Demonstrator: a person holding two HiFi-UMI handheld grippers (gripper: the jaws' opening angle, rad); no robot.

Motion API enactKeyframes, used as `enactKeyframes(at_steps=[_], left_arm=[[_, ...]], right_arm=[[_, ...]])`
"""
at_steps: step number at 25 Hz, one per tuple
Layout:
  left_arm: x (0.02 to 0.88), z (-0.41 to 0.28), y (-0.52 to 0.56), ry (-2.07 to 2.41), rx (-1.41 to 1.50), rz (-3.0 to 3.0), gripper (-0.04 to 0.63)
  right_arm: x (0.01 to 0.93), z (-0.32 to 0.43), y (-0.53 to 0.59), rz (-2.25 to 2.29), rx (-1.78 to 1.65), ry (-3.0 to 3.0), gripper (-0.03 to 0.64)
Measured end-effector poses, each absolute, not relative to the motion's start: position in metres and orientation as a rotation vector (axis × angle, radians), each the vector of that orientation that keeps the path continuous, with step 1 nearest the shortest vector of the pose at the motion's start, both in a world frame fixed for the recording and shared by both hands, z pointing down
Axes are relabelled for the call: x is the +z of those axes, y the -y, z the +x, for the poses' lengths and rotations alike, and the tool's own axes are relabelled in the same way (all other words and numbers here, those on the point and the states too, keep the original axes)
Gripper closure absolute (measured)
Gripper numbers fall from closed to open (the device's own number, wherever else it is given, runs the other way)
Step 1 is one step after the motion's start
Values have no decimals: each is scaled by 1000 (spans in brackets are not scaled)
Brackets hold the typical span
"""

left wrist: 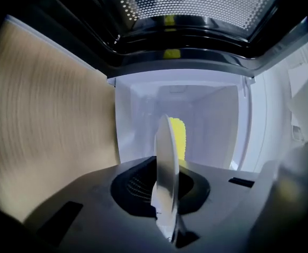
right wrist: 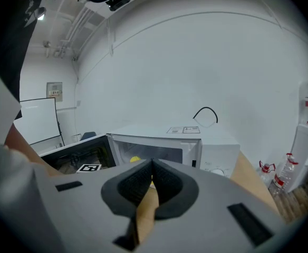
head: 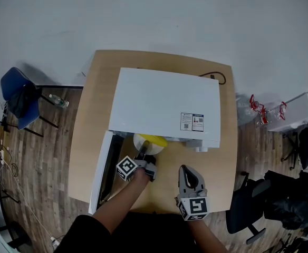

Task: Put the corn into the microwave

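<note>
Head view, step: I judge I am at the loading step. My left gripper is clamped on the near rim of the plate, and the corn lies on it just ahead of my jaws, at the mouth of the microwave.
Head view, door: the door is swung open, off to my left gripper's left, over the table.
Head view, right gripper: my right gripper hangs to the right of the left one, apart from everything.
Left gripper view, grip: the plate runs edge-on between my pads, pinched tight, with the corn just beyond it and the white cavity straight ahead. Only this view shows the cavity's depth.
Right gripper view, jaws: pressed together with nothing between them. It alone shows the microwave's front, beyond my jaws.
Next move: I think I should push the plate level and deeper, set it down, then let go.
</note>
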State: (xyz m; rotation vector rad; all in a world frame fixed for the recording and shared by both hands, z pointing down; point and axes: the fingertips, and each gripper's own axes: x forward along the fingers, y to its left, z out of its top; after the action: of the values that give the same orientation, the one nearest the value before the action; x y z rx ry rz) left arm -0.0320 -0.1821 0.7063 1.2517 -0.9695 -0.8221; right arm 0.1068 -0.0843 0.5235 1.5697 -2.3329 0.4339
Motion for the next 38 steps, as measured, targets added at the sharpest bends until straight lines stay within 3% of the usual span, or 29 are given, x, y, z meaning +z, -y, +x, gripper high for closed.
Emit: enactKeyframes(at_steps=[25,31,38], left_arm=[[733,-26,204,1040,-801,1180,573],[731,-26,201,986,-833,1191,433],[730,-30,188,988,-787,1207,416]], right_arm=[[542,130,78,1560,476,2291,557],[538,130,74,1584,555,2305,557],[533,119,72,1567,541,2326,557]])
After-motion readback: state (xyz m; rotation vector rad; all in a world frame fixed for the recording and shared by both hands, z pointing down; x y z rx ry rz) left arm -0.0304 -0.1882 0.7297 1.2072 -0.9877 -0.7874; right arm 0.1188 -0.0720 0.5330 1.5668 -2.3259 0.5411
